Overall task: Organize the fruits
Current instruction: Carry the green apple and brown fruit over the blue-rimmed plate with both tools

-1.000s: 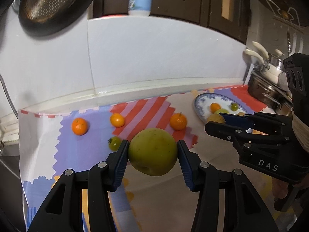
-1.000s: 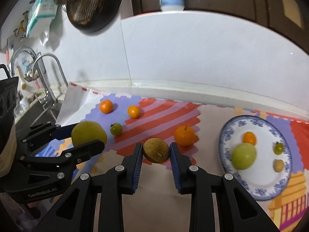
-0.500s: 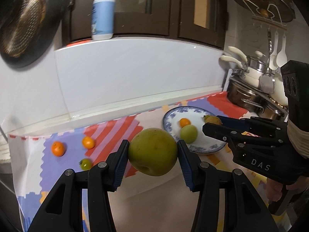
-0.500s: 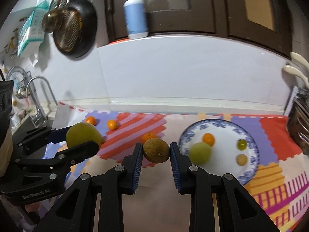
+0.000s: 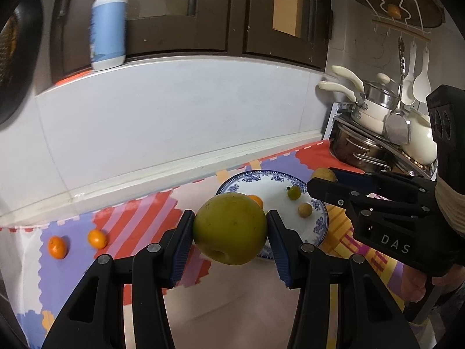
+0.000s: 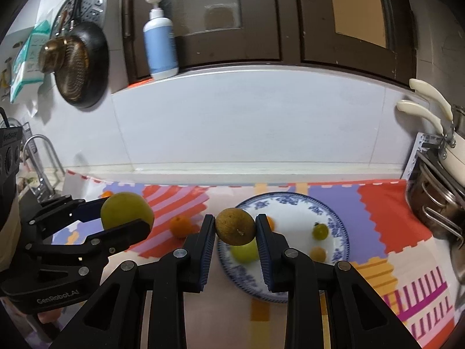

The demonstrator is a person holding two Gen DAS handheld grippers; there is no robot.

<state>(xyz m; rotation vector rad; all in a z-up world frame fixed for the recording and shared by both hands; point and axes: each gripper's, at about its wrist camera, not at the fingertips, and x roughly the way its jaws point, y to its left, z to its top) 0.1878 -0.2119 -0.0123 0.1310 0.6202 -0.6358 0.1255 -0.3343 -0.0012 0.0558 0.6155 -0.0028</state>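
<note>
My left gripper (image 5: 230, 228) is shut on a large yellow-green apple (image 5: 230, 228), held above the mat just left of the blue-and-white plate (image 5: 321, 226). My right gripper (image 6: 235, 230) is shut on a small brown round fruit (image 6: 235, 230), hanging over the plate's (image 6: 338, 226) left rim. The plate holds a green fruit (image 6: 245, 251), a small green tomato (image 6: 320, 230), a small tan fruit (image 6: 317, 253) and an orange partly hidden behind the fingers. Each gripper shows in the other's view: the right gripper (image 5: 324, 179) and the left gripper (image 6: 125, 213).
Two small oranges (image 5: 56, 246) (image 5: 98, 238) lie on the patterned mat (image 5: 139, 221) at the left, another orange (image 6: 180, 226) lies near the plate. Stacked pots (image 5: 375, 133) stand at the right edge, a tap (image 6: 43, 160) and sink at the left, a tiled wall behind.
Both grippers have carried their fruits rightward and upward along the counter toward the plate. The oranges on the mat have slid to the left of both views. Both grips are unchanged.
</note>
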